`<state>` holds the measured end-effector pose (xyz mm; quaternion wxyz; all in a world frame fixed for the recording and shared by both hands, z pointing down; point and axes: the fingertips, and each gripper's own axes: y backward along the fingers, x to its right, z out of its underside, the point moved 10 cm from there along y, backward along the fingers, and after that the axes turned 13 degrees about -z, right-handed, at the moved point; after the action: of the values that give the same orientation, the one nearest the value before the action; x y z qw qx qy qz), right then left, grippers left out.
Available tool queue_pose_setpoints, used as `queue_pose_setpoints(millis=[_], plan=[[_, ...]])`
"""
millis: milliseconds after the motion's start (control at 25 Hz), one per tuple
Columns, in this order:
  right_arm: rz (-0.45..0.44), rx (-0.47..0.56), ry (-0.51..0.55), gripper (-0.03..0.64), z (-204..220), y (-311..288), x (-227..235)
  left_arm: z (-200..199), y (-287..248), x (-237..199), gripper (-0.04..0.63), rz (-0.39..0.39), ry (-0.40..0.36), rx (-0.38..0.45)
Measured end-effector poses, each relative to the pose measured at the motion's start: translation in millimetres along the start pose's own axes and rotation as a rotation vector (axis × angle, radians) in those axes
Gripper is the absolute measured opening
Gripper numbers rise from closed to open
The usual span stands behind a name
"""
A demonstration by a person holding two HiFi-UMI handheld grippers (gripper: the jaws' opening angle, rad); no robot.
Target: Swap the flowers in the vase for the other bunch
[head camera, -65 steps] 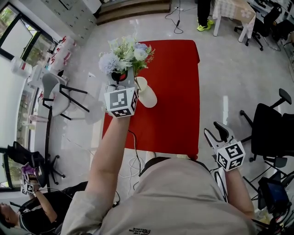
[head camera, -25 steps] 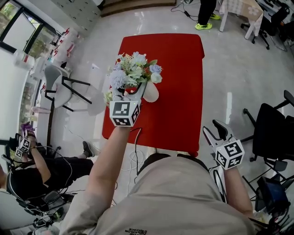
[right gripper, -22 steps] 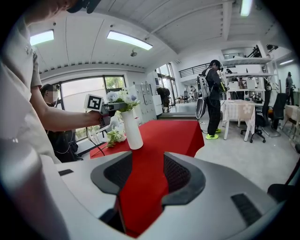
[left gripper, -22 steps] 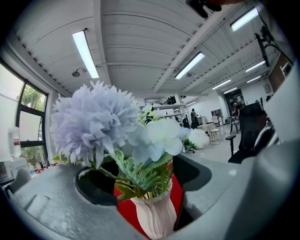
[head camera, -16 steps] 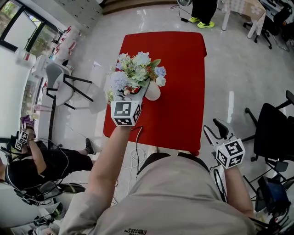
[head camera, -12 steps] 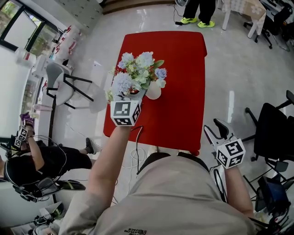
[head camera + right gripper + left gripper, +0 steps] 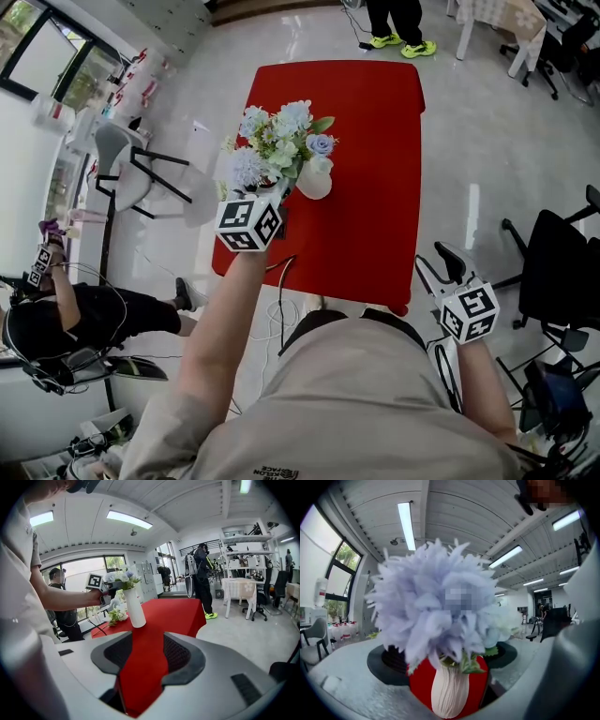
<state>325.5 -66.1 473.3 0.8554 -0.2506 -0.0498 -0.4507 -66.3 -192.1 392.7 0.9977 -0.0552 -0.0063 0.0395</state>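
Observation:
A white ribbed vase stands on the red table. A bunch of pale blue and white flowers stands in it. My left gripper is level at the vase's neck. Its jaws have just been opening, and they now stand open on either side of the stems, off them. Another small white bunch lies at the table's left edge. My right gripper is open and empty, off the table's near right corner.
A chair stands left of the table and a black office chair to the right. One person sits at the lower left; another stands beyond the far end. A cloth-covered table is behind.
The blue and white bunch has gone from beside the vase, in the left gripper, to standing in the vase. The left gripper's cube has since rolled. The right gripper has stayed still.

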Motion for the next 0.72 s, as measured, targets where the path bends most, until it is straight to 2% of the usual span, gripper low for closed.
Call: queue_pose_setpoints(millis=[280,720], plan=[[0.003,-0.005,0.000,0.212,3.5,0.7,-0.6,8.6,2.9,-4.7,0.445,0.074,0.132,-0.001],[-0.012,-0.012,-0.004,0.212,0.1,-8.0,-10.1,5.6,15.5,-9.0,0.445,0.084,0.063,0.004]])
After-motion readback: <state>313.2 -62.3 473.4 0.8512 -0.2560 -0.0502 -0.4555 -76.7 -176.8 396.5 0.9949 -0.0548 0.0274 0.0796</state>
